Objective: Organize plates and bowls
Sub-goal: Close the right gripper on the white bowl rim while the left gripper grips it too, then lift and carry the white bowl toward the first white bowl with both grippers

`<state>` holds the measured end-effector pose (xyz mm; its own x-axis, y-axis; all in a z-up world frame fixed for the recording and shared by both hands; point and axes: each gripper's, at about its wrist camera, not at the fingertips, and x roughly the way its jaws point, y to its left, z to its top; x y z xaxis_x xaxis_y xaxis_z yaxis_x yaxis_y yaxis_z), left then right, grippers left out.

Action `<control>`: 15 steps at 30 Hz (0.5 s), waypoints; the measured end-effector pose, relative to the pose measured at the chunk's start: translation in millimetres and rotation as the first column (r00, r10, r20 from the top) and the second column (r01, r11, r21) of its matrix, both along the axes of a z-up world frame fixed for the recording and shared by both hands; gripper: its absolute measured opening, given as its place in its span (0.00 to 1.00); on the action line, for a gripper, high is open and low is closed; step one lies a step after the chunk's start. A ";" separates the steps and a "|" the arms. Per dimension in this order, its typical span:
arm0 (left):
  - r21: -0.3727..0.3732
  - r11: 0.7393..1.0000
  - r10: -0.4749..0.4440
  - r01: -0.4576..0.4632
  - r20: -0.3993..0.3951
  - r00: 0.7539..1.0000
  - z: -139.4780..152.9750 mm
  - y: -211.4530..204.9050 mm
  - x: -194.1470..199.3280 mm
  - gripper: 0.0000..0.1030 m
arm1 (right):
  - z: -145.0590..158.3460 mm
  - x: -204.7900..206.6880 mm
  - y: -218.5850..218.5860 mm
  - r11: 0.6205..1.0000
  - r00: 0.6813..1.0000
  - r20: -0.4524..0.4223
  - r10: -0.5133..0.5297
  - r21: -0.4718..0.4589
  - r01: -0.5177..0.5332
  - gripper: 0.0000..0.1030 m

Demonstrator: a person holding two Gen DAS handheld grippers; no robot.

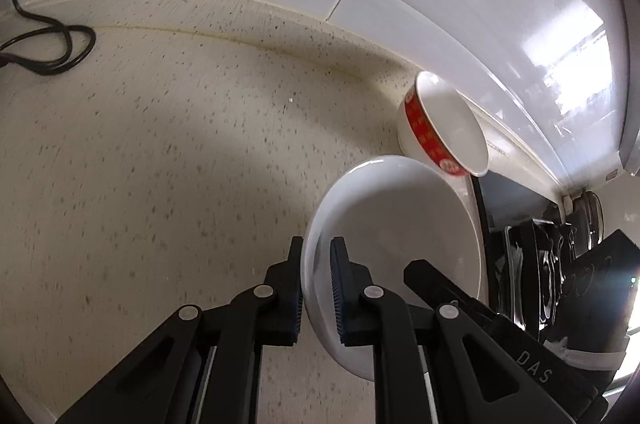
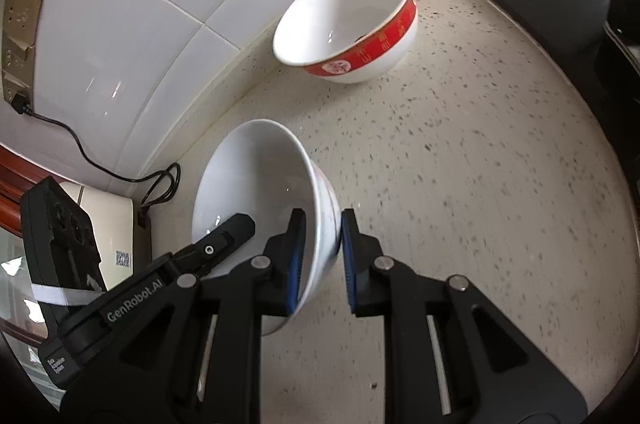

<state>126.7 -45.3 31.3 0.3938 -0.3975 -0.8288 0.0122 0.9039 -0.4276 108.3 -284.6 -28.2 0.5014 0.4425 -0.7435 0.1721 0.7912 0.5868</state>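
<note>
The left gripper [image 1: 316, 288] pinches the white bowl's [image 1: 400, 224] rim; the right gripper [image 2: 322, 256] grips it too (opposite wall). A red-banded bowl [image 2: 348, 20] sits on the table [image 2: 480, 184].

Left gripper [image 1: 316, 288], right gripper [image 2: 323, 260]: black linkage arms, silver pivot pins, blue ribbed pads (white "GenRobot.AI" lettering).

A cream, dark-speckled countertop [image 2: 460, 164] carries 2 bowls: a red-banded bowl [image 2: 348, 20] standing upright near the white tiled wall [image 2: 132, 24], and a plain white bowl [image 2: 264, 200] nearer. A black cable [image 1: 48, 44] lies coiled on it.
</note>
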 end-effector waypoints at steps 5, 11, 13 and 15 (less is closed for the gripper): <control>-0.001 1.000 -0.014 0.014 0.002 1.000 1.6 -0.1 -20.9 0.13 | 1.3 -21.3 -7.9 1.000 1.000 -0.013 -0.007 0.007 0.007 0.20; 0.024 0.998 -0.055 0.055 0.013 0.998 2.9 -7.1 -42.6 0.13 | 2.5 -47.8 -6.5 1.000 0.999 -0.026 -0.018 -0.010 0.018 0.20; 0.029 0.998 -0.064 0.064 0.017 0.998 2.6 -10.1 -47.8 0.13 | 3.9 -57.1 -5.8 1.000 1.000 -0.025 -0.019 -0.017 0.018 0.20; 0.030 0.997 -0.078 0.077 0.021 0.997 6.6 -9.5 -60.3 0.13 | 6.0 -66.5 -6.4 1.000 1.000 -0.023 -0.020 -0.025 0.019 0.20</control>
